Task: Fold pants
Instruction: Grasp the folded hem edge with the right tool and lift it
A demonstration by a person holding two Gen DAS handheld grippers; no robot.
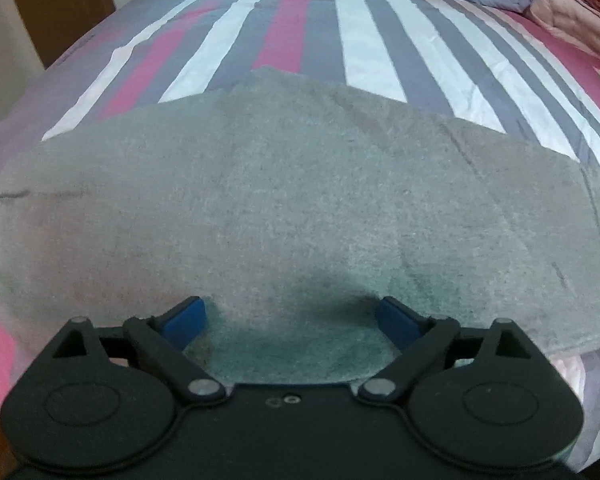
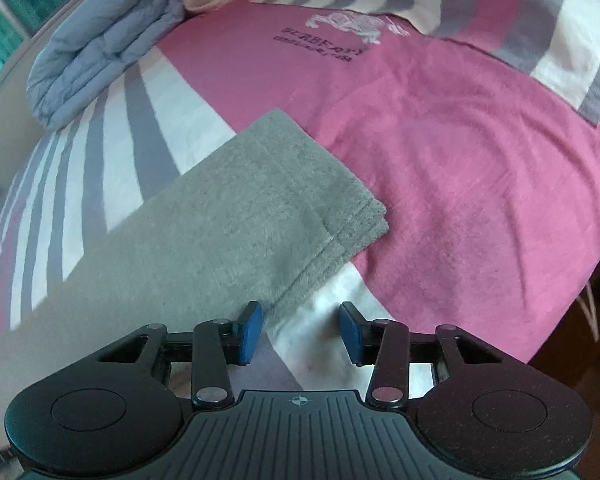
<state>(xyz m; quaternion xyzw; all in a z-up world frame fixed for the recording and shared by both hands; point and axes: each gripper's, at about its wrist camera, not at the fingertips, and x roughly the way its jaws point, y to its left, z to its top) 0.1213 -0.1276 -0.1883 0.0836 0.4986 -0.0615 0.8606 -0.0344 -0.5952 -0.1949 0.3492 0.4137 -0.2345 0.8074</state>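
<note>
The grey pants (image 1: 284, 208) lie flat on the striped bed. In the left wrist view they fill the middle, folded lengthwise. My left gripper (image 1: 290, 320) is open, low over the near part of the pants, with the cloth between its blue pads (image 1: 184, 320). In the right wrist view the leg end of the pants (image 2: 240, 216) lies folded, hems stacked at the right. My right gripper (image 2: 300, 330) is open and empty, just past the near edge of the leg end, over the bedsheet.
The bedsheet (image 1: 364, 48) has pink, grey and white stripes, with a plain pink area (image 2: 460, 168) to the right. A folded light blue quilt (image 2: 96, 56) lies at the far side. A striped pillow (image 2: 540, 20) sits at the far right. The bed edge drops off at the right.
</note>
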